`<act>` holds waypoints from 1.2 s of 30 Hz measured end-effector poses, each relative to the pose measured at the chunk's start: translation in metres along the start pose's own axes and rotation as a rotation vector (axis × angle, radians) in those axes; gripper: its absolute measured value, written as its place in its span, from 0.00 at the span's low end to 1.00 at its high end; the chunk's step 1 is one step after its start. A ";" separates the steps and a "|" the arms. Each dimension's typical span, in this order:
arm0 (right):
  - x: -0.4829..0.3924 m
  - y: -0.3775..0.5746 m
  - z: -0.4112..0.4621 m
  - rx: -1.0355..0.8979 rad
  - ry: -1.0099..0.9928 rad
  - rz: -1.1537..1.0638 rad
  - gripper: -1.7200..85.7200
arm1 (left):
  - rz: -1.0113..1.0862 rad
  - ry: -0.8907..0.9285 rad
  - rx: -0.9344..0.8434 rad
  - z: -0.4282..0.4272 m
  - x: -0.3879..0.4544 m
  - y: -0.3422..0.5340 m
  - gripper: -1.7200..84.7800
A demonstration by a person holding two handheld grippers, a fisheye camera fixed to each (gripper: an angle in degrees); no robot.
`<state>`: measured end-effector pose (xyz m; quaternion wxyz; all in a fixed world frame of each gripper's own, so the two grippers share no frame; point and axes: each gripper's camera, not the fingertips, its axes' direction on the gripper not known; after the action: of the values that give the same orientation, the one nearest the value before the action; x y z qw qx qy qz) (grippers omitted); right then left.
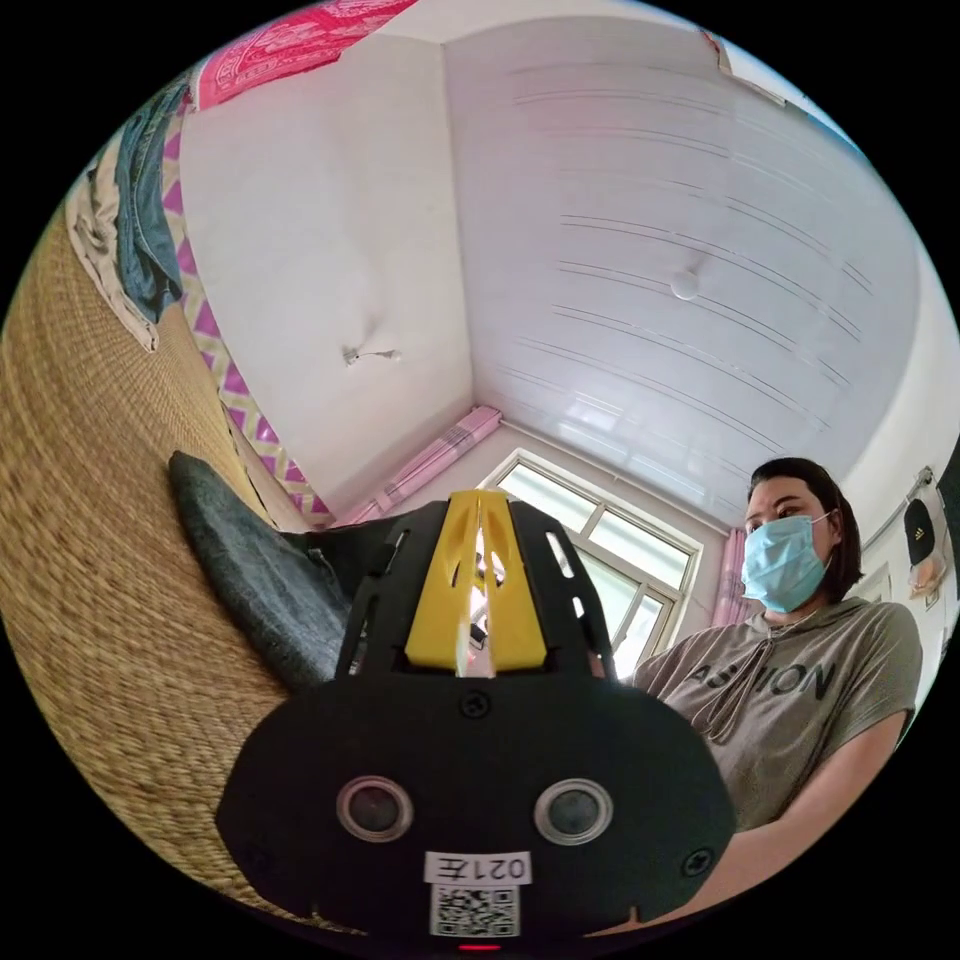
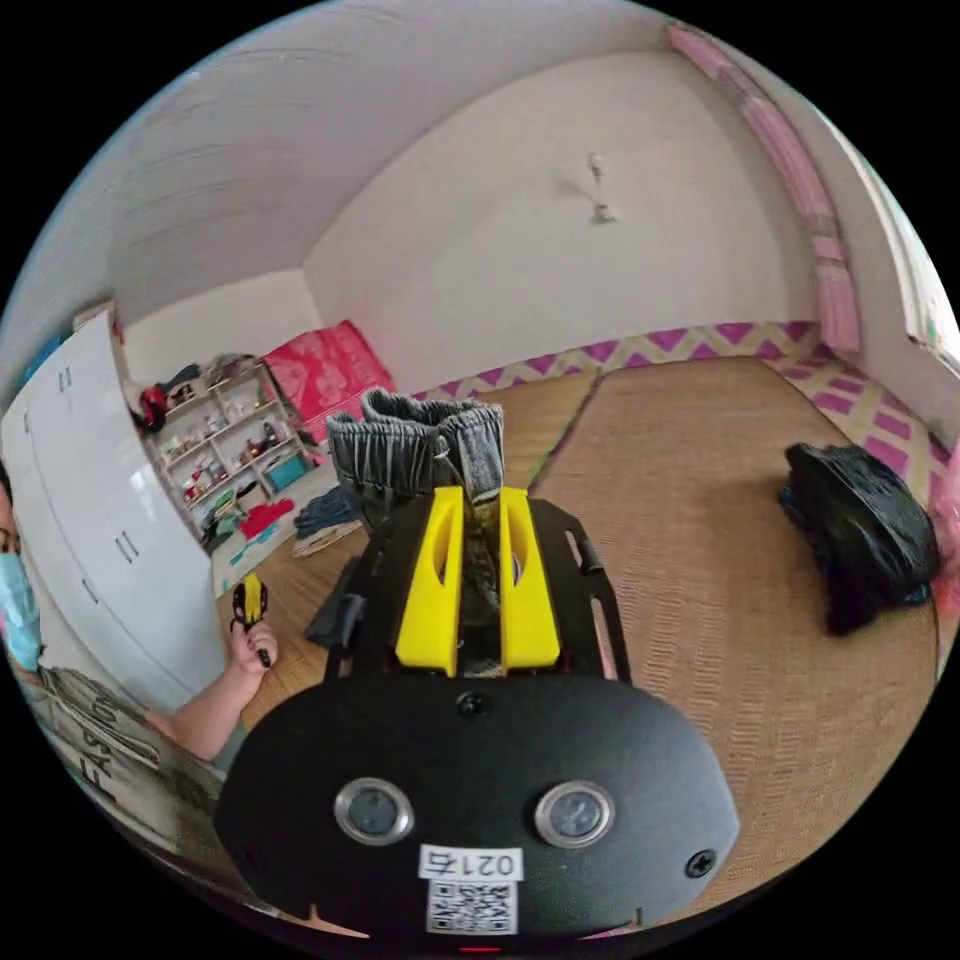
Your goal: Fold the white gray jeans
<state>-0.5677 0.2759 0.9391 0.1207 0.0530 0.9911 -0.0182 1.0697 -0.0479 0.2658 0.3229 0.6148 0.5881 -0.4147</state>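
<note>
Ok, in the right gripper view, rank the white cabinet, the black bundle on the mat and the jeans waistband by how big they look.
1. white cabinet
2. black bundle
3. jeans waistband, about the bundle's size; it is nearer the camera, so that order is unsure.

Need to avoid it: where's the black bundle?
In the right gripper view, the black bundle lies on the straw mat, right of the tool, near the zigzag border.

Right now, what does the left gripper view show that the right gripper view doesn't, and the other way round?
Left gripper view: a ceiling lamp, a cap hanging on the wall, and the left gripper close up, jaws together. Right gripper view: the right gripper clamping the jeans, a white wardrobe, shelves, a black bundle. Shared: the woven mat and the person.
</note>
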 end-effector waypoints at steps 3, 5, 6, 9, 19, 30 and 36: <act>0.115 0.040 -0.022 -0.094 0.094 0.244 0.10 | -0.009 -0.020 -0.013 0.006 0.000 0.002 0.01; 0.174 0.082 -0.026 -0.184 0.119 0.436 0.08 | -0.021 -0.038 -0.030 0.012 0.000 0.005 0.01; 0.195 0.109 -0.036 -0.156 0.098 0.511 0.05 | -0.024 -0.042 -0.035 0.013 -0.001 0.005 0.01; 0.187 0.144 -0.051 -0.039 0.061 0.508 0.02 | -0.041 -0.063 -0.056 0.022 0.000 0.009 0.01; 0.033 0.114 0.049 -0.268 0.375 -0.135 0.01 | 0.066 -0.177 -0.214 0.082 0.033 0.028 0.01; -0.029 0.174 0.172 -0.496 1.045 -0.578 0.01 | 0.497 -0.603 -0.829 0.336 0.129 0.105 0.15; 0.037 0.128 0.108 -0.473 0.488 -0.109 0.01 | 0.494 -0.791 -1.186 0.461 0.075 0.174 0.14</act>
<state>-0.5637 0.4015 0.8222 -0.1120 -0.0269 0.9689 0.2191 1.1793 -0.4391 -0.0229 0.8703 0.2571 0.3981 -0.1341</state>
